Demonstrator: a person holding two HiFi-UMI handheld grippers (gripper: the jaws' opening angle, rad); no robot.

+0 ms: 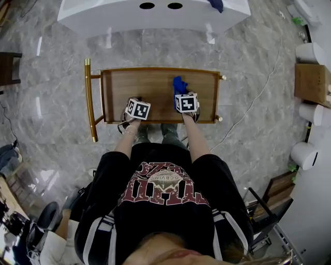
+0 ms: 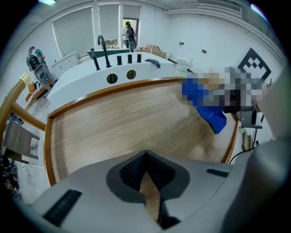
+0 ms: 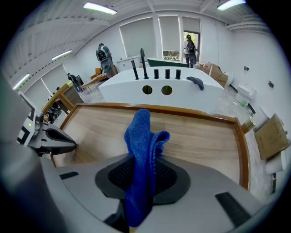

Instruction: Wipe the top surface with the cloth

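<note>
Marble floor [image 1: 51, 103] and a white bathtub [image 1: 155, 15] surround the wooden cart's tabletop [image 1: 150, 85], which the person faces squarely, probably for reach. The right gripper [image 3: 143, 177] has its jaws clamped on the bunched blue cloth [image 3: 141, 136] over the tabletop's right half, apparently ready to wipe. The left gripper [image 2: 145, 164] waits at the near edge, its jaws nearly together and empty.

Head view looks straight down; both gripper views skim the tabletop [image 1: 155, 88].

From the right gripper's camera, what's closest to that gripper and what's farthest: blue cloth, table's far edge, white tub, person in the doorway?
1. Blue cloth: clamped in the right gripper.
2. Table's far edge: straight ahead.
3. White tub: behind the table.
4. Person: far back, in the doorway.
</note>
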